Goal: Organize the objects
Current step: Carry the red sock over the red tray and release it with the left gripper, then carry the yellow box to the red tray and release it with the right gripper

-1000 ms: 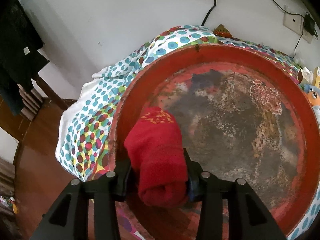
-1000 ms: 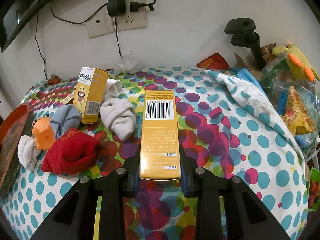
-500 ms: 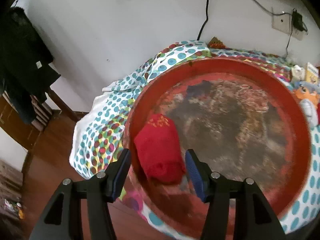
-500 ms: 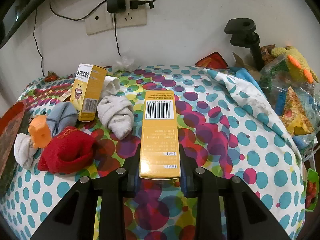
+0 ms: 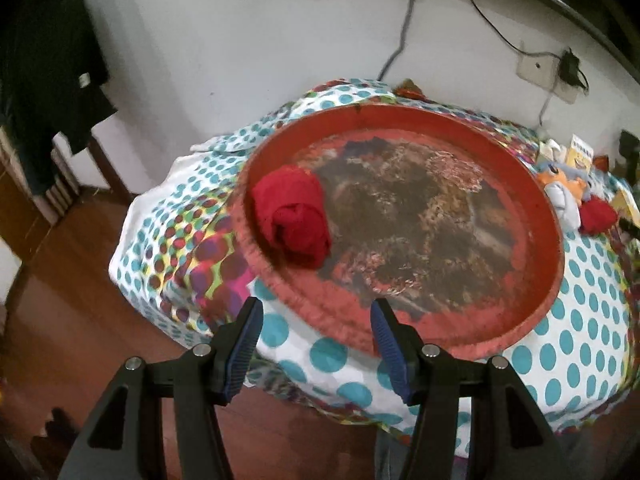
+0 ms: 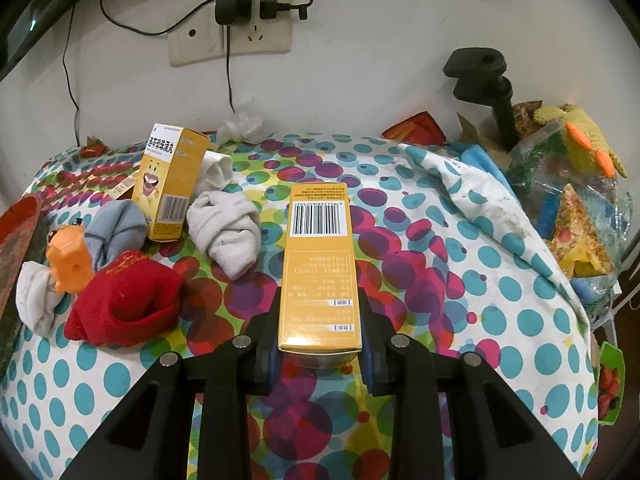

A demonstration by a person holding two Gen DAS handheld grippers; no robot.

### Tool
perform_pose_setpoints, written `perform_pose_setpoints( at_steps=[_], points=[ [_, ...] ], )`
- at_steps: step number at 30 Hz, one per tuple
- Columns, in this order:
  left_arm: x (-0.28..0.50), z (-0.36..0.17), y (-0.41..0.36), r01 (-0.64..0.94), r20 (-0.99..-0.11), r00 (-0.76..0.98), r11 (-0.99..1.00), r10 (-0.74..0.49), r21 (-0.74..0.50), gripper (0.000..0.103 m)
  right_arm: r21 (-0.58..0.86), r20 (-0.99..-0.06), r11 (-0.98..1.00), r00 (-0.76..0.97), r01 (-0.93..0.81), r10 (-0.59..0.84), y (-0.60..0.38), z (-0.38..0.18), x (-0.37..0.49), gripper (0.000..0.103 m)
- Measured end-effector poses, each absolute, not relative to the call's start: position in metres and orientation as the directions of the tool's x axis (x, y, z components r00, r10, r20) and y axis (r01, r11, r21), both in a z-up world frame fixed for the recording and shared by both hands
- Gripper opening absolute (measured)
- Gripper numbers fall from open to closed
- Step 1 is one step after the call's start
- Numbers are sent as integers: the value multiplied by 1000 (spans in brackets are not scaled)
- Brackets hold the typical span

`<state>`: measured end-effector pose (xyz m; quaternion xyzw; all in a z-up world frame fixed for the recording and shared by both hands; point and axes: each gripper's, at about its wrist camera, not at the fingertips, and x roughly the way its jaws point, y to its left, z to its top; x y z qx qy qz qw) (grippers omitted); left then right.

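A rolled red sock [image 5: 294, 216] lies in the red tray [image 5: 554, 240] on the bench, soft and light. The left hand-held gripper [image 5: 316, 344] stands apart, empty. The right hand-held gripper [image 6: 320, 336] is clamped on a yellow box [image 6: 320, 268] (light, stiff cardboard, best held by its long sides).

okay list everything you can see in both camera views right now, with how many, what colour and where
round tray: one, red, on the spotted cloth
rolled sock: one, red, in the tray by its left rim
spotted cloth: one, multicoloured, over the table
loose red sock: one, left on the cloth
pale socks: several, white and grey, around the upright box
upright box: one, yellow, back left
orange toy: one, far left
left gripper: black, open, empty
right gripper: black, shut on held box, yellow
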<state>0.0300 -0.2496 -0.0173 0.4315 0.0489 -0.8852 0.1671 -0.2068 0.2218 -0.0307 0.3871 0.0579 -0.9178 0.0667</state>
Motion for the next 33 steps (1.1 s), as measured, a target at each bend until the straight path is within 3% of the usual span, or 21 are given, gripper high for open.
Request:
perform_pose_setpoints(
  at_steps=[7, 19, 25, 33],
  points=[
    [33, -17, -258, 323, -787, -595, -945, -162, -50, 58, -47, -693, -988, -717, 144, -71, 227, -26, -203, 29],
    [40, -10, -269, 347, -756, -618, -938, -213, -20, 58, -45, -686, -989, -724, 138, -70, 222, -11, -183, 29],
    [43, -10, -281, 376, -763, -616, -924, -197, -64, 58, 53, -635, -969, -740, 243, -220, 183, 24, -153, 29],
    [48, -10, -297, 420, -768, -603, -904, -214, -78, 58, 51, -637, -883, -666, 466, -388, 86, 41, -116, 29]
  ],
)
